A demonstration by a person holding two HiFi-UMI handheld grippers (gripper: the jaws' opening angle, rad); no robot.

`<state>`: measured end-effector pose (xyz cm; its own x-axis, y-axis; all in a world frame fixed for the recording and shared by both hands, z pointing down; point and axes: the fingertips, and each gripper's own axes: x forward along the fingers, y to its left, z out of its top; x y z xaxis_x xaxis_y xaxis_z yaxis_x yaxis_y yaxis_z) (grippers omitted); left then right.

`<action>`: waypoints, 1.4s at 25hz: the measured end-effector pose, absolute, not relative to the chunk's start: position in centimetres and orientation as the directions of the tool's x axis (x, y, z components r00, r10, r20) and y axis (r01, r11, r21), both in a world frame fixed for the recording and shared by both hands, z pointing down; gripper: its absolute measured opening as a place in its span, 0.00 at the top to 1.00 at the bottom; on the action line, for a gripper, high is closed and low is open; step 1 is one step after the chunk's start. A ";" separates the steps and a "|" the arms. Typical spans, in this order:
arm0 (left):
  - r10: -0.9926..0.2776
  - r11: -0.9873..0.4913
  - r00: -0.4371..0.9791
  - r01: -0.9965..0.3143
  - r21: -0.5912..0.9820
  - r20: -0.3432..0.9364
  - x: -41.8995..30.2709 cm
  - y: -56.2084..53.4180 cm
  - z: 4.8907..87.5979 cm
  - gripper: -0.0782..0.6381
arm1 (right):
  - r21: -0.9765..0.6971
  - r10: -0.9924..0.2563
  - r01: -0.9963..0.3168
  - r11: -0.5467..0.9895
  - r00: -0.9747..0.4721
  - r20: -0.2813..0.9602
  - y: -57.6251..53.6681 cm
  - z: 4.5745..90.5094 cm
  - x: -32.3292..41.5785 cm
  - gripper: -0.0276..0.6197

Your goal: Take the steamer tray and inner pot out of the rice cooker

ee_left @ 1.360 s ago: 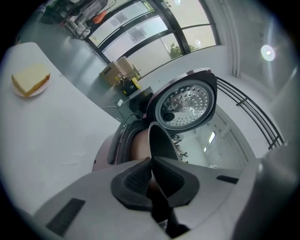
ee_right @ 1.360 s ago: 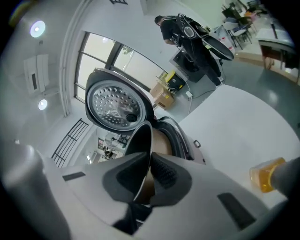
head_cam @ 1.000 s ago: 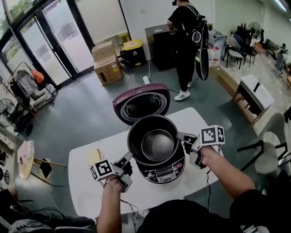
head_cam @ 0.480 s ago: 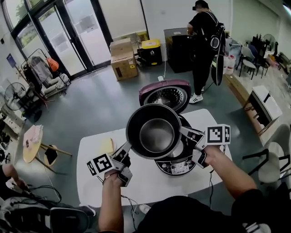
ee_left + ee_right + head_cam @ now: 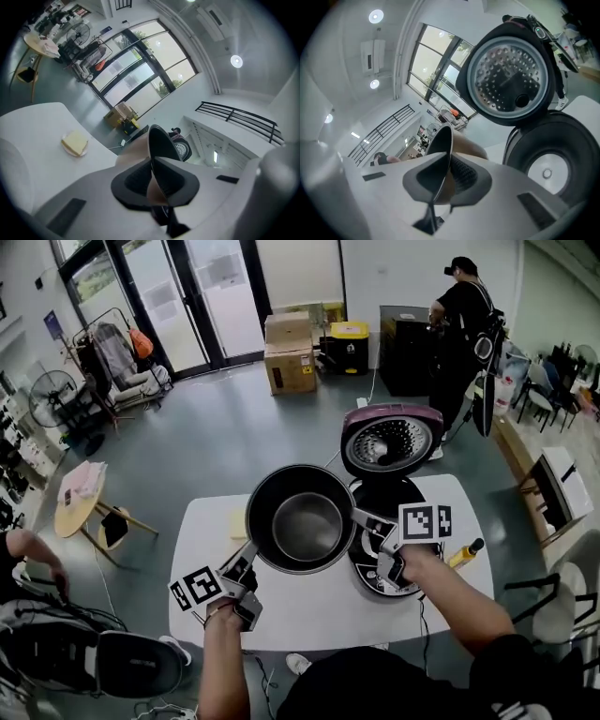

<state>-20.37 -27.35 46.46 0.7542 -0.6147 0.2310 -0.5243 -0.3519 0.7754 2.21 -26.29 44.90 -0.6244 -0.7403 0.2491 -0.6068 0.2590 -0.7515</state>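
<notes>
Both grippers are clamping the rim of the dark round metal inner pot (image 5: pixel 305 521) (image 5: pixel 158 138) (image 5: pixel 442 140): left gripper (image 5: pixel 246 556) (image 5: pixel 152 180) is pinching the near-left edge, right gripper (image 5: pixel 362 518) (image 5: pixel 440 183) the right edge, pads pressed tight on the thin lip in each gripper view. The pot is hanging level in the air, clear of the black rice cooker (image 5: pixel 386 498) (image 5: pixel 553 159) and just to its left, above the white rounded table (image 5: pixel 319 610). The cooker's round maroon-backed lid (image 5: pixel 389 442) (image 5: pixel 506 75) is standing open behind its body, leaving the cavity exposed. Bare tabletop is lying open in front of and under the pot. 1 pale yellow block on a small dish (image 5: pixel 237 524) (image 5: pixel 75 143) is sitting near the table's far-left edge, just beside the pot's outline; 1 yellow bottle with a dark cap (image 5: pixel 466 552) is lying near the right edge. Grey floor is running open beyond the table to 2 stacked cardboard boxes (image 5: pixel 289 357) and a person in black (image 5: pixel 464 324) standing at the back. Print on the cooker's front panel is reading too small to make out.
</notes>
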 end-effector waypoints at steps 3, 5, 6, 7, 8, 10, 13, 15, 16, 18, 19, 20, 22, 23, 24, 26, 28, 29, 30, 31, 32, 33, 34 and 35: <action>-0.646 -0.326 0.721 -0.558 0.763 0.251 -24.4 -27.5 47.4 0.86 | -0.748 -0.712 -0.611 0.259 -0.644 0.280 -27.3 46.4 -1.8 0.92; -0.655 -0.307 0.709 -0.566 0.765 0.261 -26.5 -27.7 48.4 0.86 | -0.741 -0.697 -0.620 0.257 -0.650 0.303 -27.8 47.5 -3.8 0.92; -0.656 -0.297 0.706 -0.567 0.768 0.267 -27.3 -27.7 49.1 0.86 | -0.738 -0.690 -0.625 0.255 -0.652 0.314 -27.9 48.1 -4.7 0.92; -0.655 -0.288 0.703 -0.570 0.770 0.276 -28.1 -27.8 49.9 0.86 | -0.735 -0.682 -0.629 0.254 -0.655 0.326 -27.9 48.7 -5.6 0.92; -0.652 -0.278 0.701 -0.574 0.770 0.287 -29.0 -28.0 50.8 0.86 | -0.732 -0.673 -0.633 0.251 -0.658 0.338 -28.0 49.4 -6.5 0.92; -0.643 -0.262 0.699 -0.585 0.768 0.313 -30.7 -28.3 52.3 0.86 | -0.726 -0.660 -0.645 0.239 -0.656 0.366 -28.2 50.8 -8.3 0.92; -0.622 -0.242 0.701 -0.596 0.765 0.349 -32.6 -29.0 54.6 0.86 | -0.714 -0.656 -0.670 0.203 -0.634 0.409 -29.0 53.0 -10.3 0.92; -0.606 -0.226 0.704 -0.599 0.768 0.371 -33.5 -29.3 56.2 0.86 | -0.712 -0.655 -0.679 0.178 -0.622 0.430 -29.2 54.5 -11.2 0.92; -0.598 -0.217 0.705 -0.599 0.770 0.380 -33.8 -29.4 57.0 0.86 | -0.712 -0.653 -0.682 0.165 -0.617 0.440 -29.2 55.3 -11.5 0.92; -0.586 -0.200 0.705 -0.603 0.772 0.399 -34.5 -29.4 58.4 0.87 | -0.709 -0.648 -0.691 0.141 -0.606 0.462 -29.2 56.8 -12.2 0.92; -0.580 -0.192 0.705 -0.606 0.772 0.409 -34.8 -29.5 59.1 0.87 | -0.705 -0.644 -0.698 0.130 -0.599 0.475 -29.1 57.6 -12.4 0.92; -0.574 -0.185 0.704 -0.609 0.771 0.418 -35.1 -29.6 59.8 0.87 | -0.700 -0.641 -0.704 0.119 -0.593 0.488 -29.1 58.5 -12.7 0.92; -0.560 -0.172 0.702 -0.617 0.768 0.439 -35.6 -29.8 61.4 0.87 | -0.688 -0.631 -0.718 0.100 -0.581 0.514 -29.0 60.4 -13.2 0.92; -0.553 -0.166 0.701 -0.622 0.765 0.450 -35.7 -29.9 62.2 0.87 | -0.683 -0.625 -0.725 0.090 -0.575 0.528 -28.9 61.3 -13.3 0.92; -0.545 -0.159 0.700 -0.626 0.763 0.461 -35.8 -30.0 63.0 0.87 | -0.679 -0.620 -0.730 0.077 -0.568 0.541 -28.9 62.3 -13.5 0.92; -0.530 -0.148 0.701 -0.631 0.762 0.477 -35.9 -30.2 64.2 0.87 | -0.673 -0.611 -0.738 0.049 -0.555 0.564 -28.7 63.9 -13.6 0.92; -0.517 -0.143 0.702 -0.634 0.760 0.490 -35.8 -30.2 65.0 0.87 | -0.671 -0.604 -0.741 0.024 -0.546 0.581 -28.4 65.0 -13.5 0.92; -0.511 -0.141 0.703 -0.636 0.759 0.494 -35.7 -30.3 65.4 0.87 | -0.671 -0.600 -0.741 0.015 -0.543 0.587 -28.3 65.5 -13.4 0.92; -0.507 -0.140 0.704 -0.637 0.758 0.497 -35.6 -30.3 65.7 0.87 | -0.670 -0.596 -0.742 0.007 -0.542 0.593 -28.1 66.0 -13.3 0.92; -0.505 -0.138 0.705 -0.636 0.759 0.498 -35.4 -30.3 66.1 0.87 | -0.670 -0.593 -0.743 0.002 -0.540 0.597 -28.1 66.4 -13.1 0.92; -0.507 -0.135 0.705 -0.633 0.762 0.496 -35.2 -30.4 66.4 0.87 | -0.670 -0.591 -0.743 -0.002 -0.539 0.600 -28.0 66.8 -12.9 0.92; -0.511 -0.131 0.705 -0.629 0.766 0.492 -35.1 -30.5 66.6 0.87 | -0.670 -0.591 -0.742 -0.007 -0.538 0.601 -28.0 67.1 -12.8 0.92; -0.516 -0.129 0.705 -0.626 0.769 0.487 -35.1 -30.6 66.7 0.87 | -0.672 -0.592 -0.741 -0.010 -0.537 0.601 -28.0 67.3 -12.8 0.92; -0.521 -0.131 0.704 -0.625 0.770 0.483 -35.0 -30.7 66.8 0.86 | -0.672 -0.594 -0.740 -0.010 -0.536 0.599 -28.0 67.3 -12.8 0.92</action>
